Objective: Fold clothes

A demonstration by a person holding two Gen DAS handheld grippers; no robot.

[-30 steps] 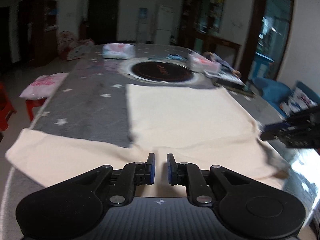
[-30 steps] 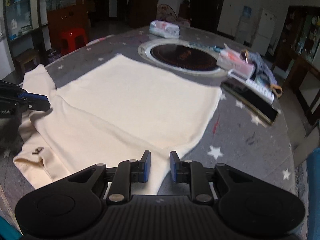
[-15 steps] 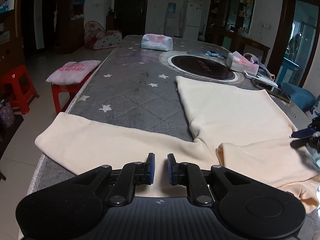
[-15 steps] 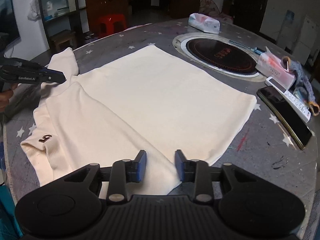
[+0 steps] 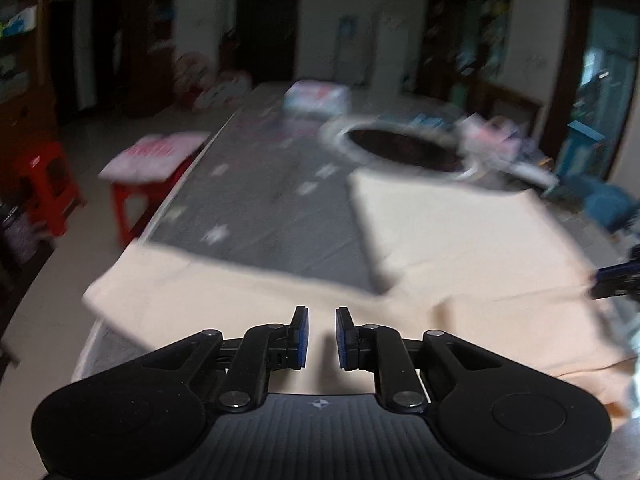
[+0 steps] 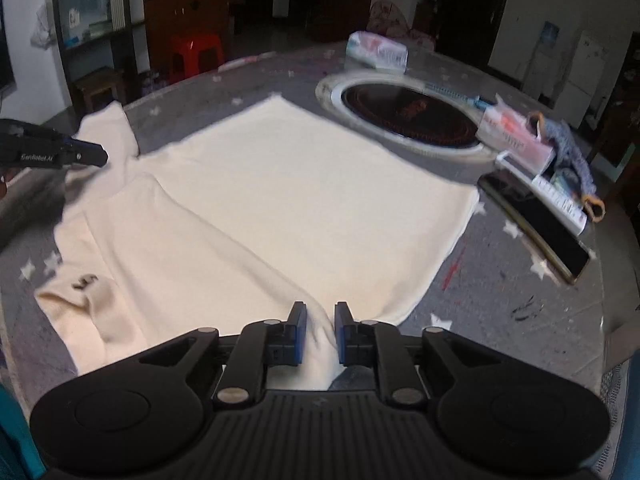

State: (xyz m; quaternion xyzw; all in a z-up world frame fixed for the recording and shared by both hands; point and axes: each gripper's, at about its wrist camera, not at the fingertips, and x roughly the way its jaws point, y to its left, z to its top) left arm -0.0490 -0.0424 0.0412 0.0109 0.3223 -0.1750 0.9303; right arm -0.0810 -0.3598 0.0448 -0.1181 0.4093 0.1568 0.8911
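Cream knit cloth, a long-sleeved top [image 6: 288,200], lay spread flat on the grey star-patterned surface [image 6: 500,280], its hem just short of the round dark hob [image 6: 408,112] set into that surface, presumably smoothed out so the folds would land square. One sleeve [image 6: 180,248] lay folded in across the body of the top, on the side away from the hob, while the other sleeve [image 5: 192,292] stretched straight out toward the surface's edge. The right gripper [image 6: 320,330] sat low at the folded sleeve's end with a ridge of cloth between its narrowly parted jaws; whether it pinched the cloth could not be told. The left gripper [image 5: 319,336] hovered above the outstretched sleeve near the shoulder, jaws slightly apart and holding nothing, seemingly placed to take that sleeve next. A phone [image 6: 536,232] lay beside the hob, clear of the top.
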